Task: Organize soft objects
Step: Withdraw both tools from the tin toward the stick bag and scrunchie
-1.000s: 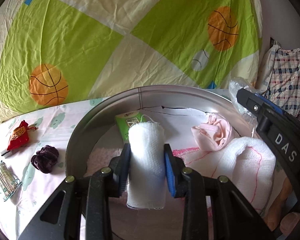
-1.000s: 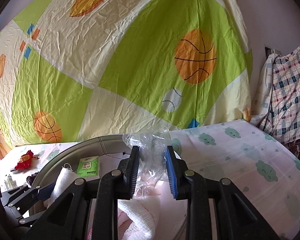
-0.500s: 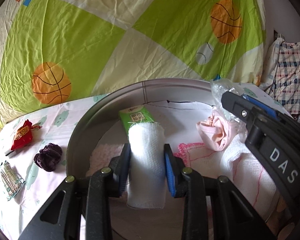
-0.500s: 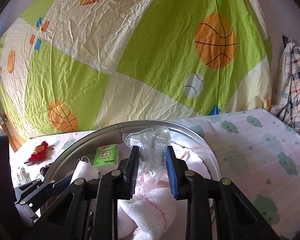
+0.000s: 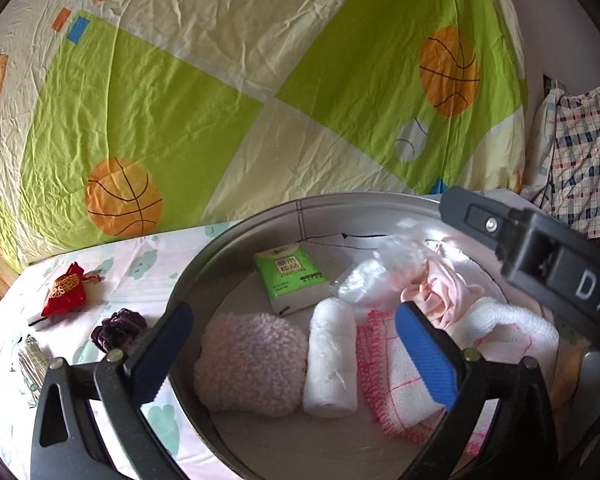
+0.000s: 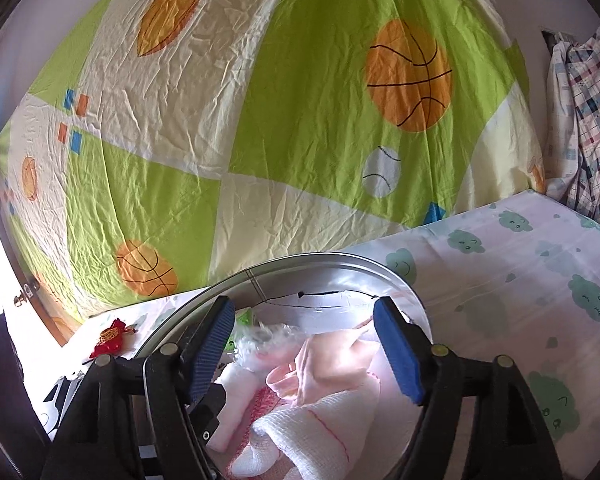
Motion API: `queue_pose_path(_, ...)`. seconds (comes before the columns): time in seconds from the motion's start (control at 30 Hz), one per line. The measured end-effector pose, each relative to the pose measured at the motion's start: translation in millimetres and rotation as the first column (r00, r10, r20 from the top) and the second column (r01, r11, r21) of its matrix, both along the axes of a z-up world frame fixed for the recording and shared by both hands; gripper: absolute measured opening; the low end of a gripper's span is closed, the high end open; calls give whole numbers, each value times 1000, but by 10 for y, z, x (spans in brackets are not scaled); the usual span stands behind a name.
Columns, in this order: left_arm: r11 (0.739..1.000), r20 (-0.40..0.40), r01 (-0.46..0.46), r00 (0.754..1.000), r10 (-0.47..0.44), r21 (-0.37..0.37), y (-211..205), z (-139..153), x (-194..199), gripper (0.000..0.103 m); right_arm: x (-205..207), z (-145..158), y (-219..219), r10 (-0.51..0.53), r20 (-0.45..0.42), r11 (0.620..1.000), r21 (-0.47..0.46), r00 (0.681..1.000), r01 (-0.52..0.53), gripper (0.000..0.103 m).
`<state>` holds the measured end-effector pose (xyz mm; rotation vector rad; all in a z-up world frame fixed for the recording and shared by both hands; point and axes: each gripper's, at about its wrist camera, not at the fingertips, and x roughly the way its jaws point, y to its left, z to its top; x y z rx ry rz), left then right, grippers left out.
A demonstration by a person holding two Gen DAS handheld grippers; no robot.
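Soft white rolled gauze [image 5: 331, 358], lain lengthwise inside the round metal basin [image 5: 204, 268] between the opening, empty left tool [image 5: 292, 354], is flanked rightward by crumpled clear plastic [image 6: 260, 338] released beneath the opening right tool [image 6: 302, 354].

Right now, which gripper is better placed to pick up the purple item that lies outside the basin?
Probably left. The purple item lies beside the left gripper, just outside the basin. Its jaws are opening, nothing pressed between them. The right gripper, also opening, sits over the basin's far side and does not see the item.
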<state>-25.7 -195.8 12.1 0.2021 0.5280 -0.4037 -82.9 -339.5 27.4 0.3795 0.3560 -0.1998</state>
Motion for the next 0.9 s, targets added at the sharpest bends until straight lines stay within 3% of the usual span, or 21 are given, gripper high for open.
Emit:
queue_pose_path(0.13,1000,-4,-8,1000,8,13,6,-18,30,103,-141,80,-59,-87,57,996,-29,995,89,74)
queue_pose_path(0.37,999,-27,-30,999,29,-43,110,-1,63,103,-333,150,-91,-242,133,963,-89,961,254,74)
queue_pose_path(0.67,992,-21,-98,995,97,-75,259,-12,116,103,-489,226,22,-323,227,909,-196,919,369,78)
queue_pose_path(0.9,989,29,-129,991,131,-70,340,9,81,103,-517,226,166,-307,249,894,-257,919,368,78)
